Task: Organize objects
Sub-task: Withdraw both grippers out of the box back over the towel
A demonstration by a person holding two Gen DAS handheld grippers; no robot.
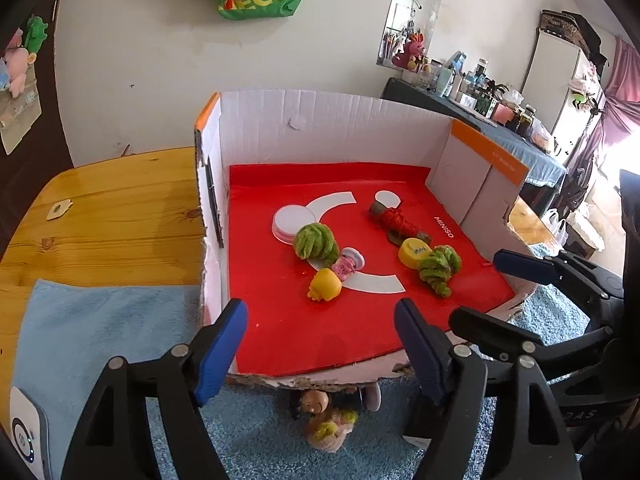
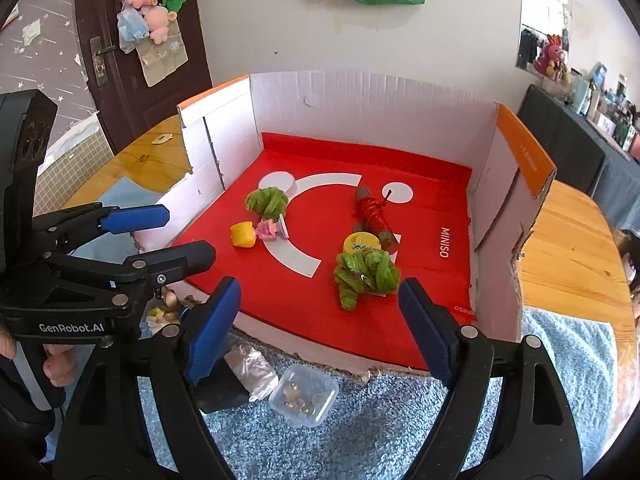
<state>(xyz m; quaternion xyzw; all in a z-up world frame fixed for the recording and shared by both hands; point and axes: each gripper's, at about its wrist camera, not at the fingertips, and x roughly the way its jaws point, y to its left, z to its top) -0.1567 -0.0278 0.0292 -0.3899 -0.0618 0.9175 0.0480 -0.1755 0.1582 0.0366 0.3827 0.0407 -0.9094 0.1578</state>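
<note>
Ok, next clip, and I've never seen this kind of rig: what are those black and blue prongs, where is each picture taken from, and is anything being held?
There is no robot here. A person holds a hand-gripper in each hand, and each has a wide-angle camera looking out along its two blue-padded fingers. One picture comes from the left gripper, the other from the right gripper; each also catches the other tool off to the side. Both stand open and hold nothing. Ahead of them is a cut-open cardboard box lined with a red mat. On the mat lie two green knitted toys, a yellow toy, a small pink toy, a yellow lid, a red-wrapped stick and a white lid. A small clear tub sits on the blue rug in front.
</note>
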